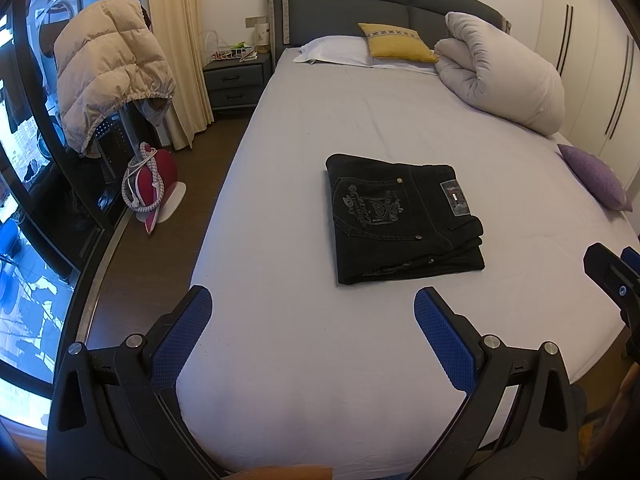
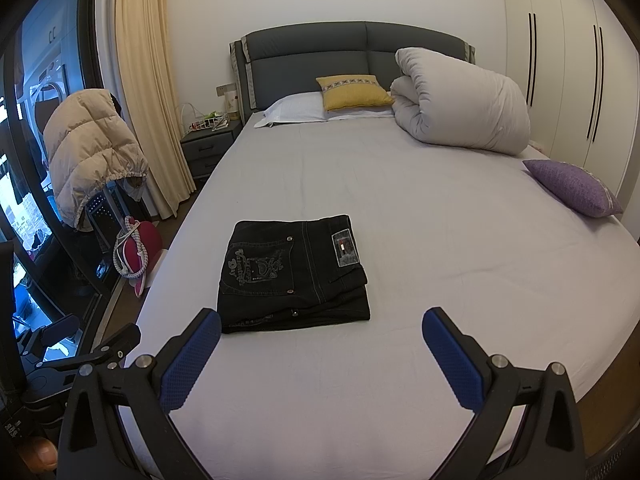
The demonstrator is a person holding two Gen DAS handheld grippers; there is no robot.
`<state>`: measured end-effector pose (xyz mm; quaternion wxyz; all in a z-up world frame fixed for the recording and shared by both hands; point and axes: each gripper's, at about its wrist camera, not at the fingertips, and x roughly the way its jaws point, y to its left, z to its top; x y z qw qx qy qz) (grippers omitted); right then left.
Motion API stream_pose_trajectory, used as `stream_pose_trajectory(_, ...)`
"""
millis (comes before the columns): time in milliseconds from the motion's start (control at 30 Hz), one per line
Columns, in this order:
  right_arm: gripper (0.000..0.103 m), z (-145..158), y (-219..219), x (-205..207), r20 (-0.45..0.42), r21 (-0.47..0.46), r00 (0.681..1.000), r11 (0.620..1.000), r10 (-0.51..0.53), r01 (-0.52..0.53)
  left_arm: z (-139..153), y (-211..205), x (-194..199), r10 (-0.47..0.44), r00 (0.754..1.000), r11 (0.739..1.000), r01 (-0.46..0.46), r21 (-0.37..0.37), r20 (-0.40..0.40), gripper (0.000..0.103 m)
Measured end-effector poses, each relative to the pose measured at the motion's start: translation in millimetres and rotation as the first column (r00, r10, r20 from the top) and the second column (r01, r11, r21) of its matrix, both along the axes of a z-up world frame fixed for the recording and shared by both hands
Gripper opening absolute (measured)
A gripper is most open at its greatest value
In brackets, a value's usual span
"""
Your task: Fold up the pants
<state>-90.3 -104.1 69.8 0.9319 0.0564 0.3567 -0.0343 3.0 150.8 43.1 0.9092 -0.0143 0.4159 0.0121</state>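
Black jeans lie folded into a compact rectangle on the pale bed sheet, back pocket embroidery and waist label facing up. They also show in the right wrist view. My left gripper is open and empty, held above the foot of the bed, short of the jeans. My right gripper is open and empty, just short of the jeans' near edge. The right gripper's body shows at the left wrist view's right edge.
A rolled white duvet, a yellow cushion and a white pillow lie at the headboard. A purple cushion lies at the bed's right edge. A nightstand, a beige jacket and a red iron stand left of the bed.
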Motion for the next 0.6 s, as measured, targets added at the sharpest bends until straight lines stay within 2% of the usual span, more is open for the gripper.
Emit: stream_pose_trajectory(600,0.103,-4.5,-4.3,4.0,-0.02,0.001,1.0,1.0,0.01,-0.01,-3.3,6.2,7.0,0.005,1.0,1.0,-0.005,-0.003,-0.027,0.103)
